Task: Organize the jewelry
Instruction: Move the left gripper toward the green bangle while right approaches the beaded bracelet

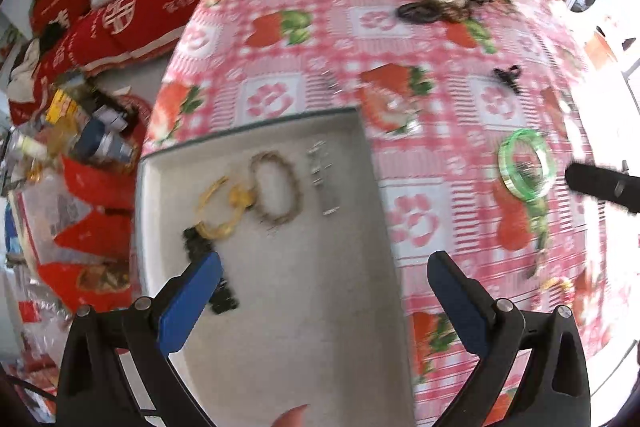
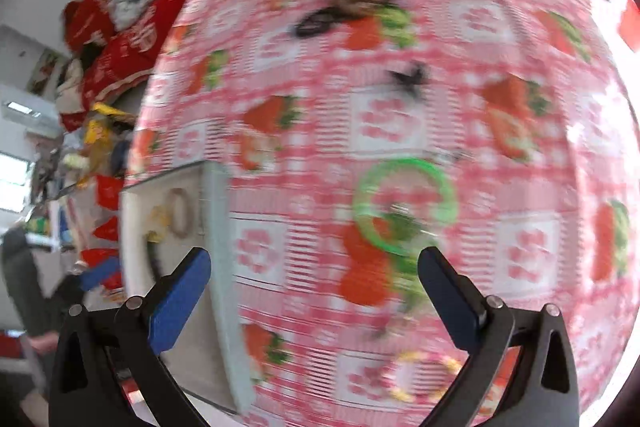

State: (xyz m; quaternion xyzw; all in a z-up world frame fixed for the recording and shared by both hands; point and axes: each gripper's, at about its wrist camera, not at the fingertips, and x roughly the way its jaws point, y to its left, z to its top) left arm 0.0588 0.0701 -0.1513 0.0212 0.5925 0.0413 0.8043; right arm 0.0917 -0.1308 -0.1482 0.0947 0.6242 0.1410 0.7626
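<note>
Left wrist view: the left gripper (image 1: 324, 275) hangs with jaws wide and empty over the grey tray (image 1: 360, 307), which holds a gold bracelet (image 1: 218, 205), a beaded bracelet (image 1: 276, 189) and a black strand (image 1: 208, 267). White characters on the red cushions (image 1: 120, 7) are unreadable.

Right wrist view: the right gripper (image 2: 314, 273) has jaws wide and empty, above the tablecloth (image 2: 520, 167); a green bangle (image 2: 404, 205) lies just beyond.

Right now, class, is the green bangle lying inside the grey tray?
No, the green bangle lies on the strawberry tablecloth, to the right of the grey tray.
</note>
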